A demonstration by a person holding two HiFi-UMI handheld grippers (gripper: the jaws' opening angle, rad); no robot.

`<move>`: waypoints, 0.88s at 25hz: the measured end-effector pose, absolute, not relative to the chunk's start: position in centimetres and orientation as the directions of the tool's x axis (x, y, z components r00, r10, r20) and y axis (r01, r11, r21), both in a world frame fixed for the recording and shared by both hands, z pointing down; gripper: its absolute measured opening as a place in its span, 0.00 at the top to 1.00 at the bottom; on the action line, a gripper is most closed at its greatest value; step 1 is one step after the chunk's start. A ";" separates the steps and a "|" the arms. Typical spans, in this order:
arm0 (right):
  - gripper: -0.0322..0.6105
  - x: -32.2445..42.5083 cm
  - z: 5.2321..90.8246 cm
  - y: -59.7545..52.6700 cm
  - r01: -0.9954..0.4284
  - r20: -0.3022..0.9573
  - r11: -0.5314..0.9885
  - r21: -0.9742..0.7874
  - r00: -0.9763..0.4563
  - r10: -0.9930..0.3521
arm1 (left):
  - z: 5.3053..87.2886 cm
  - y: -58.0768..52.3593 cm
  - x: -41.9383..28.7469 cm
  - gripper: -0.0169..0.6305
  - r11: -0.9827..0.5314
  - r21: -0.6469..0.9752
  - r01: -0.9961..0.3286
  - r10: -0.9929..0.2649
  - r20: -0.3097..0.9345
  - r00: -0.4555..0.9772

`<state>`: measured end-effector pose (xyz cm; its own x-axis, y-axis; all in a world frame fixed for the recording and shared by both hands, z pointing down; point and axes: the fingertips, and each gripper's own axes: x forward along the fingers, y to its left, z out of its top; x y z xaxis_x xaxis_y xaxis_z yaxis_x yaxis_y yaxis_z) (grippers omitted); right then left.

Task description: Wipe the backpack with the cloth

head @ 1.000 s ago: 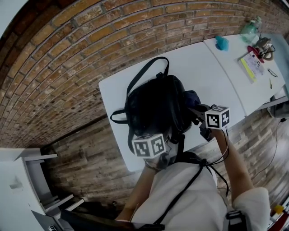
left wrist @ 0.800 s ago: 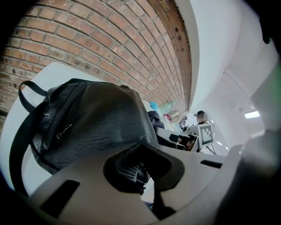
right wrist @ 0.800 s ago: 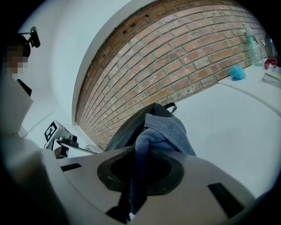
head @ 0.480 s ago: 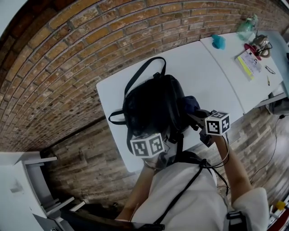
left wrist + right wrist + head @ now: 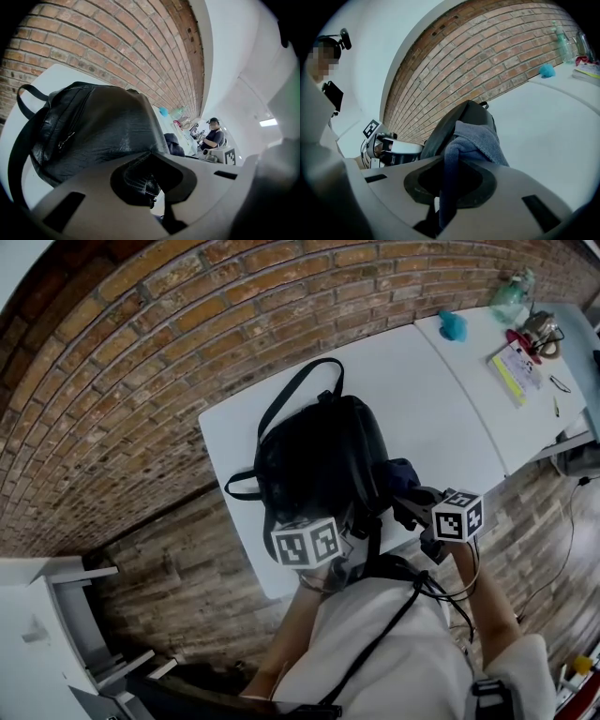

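— Backpack lay on the desk. What had changed?

— Right gripper, clamped on the cloth, had slid back along the backpack's side, apparently mid-wipe. Left gripper pinched the backpack's edge.

In the head view we see only a corner of the cloth; the rest hides behind the backpack and the right gripper. In its own view, the left gripper covers the backpack's lower part. The cloth's lower end vanishes between the right gripper's jaws. Things on the far table are too small for us to name.
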<state>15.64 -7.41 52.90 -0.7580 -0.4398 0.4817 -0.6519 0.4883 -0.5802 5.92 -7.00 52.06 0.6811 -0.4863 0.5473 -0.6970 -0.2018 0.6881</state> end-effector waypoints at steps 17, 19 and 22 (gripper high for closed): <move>0.88 16.8 49.6 -12.7 -0.644 0.482 0.571 -0.510 -0.763 -0.430 | 51.9 -7.0 6.4 0.97 -0.205 0.698 -0.687 -0.489 0.535 0.689; 0.88 16.5 48.6 -15.7 -0.653 0.480 0.608 -0.451 -0.752 -0.452 | 51.9 -7.0 6.4 0.97 -0.201 0.697 -0.688 -0.491 0.537 0.687; 0.88 15.1 47.4 -20.0 -0.652 0.473 0.653 -0.385 -0.747 -0.467 | 51.9 -7.1 6.4 0.97 -0.197 0.694 -0.692 -0.495 0.539 0.681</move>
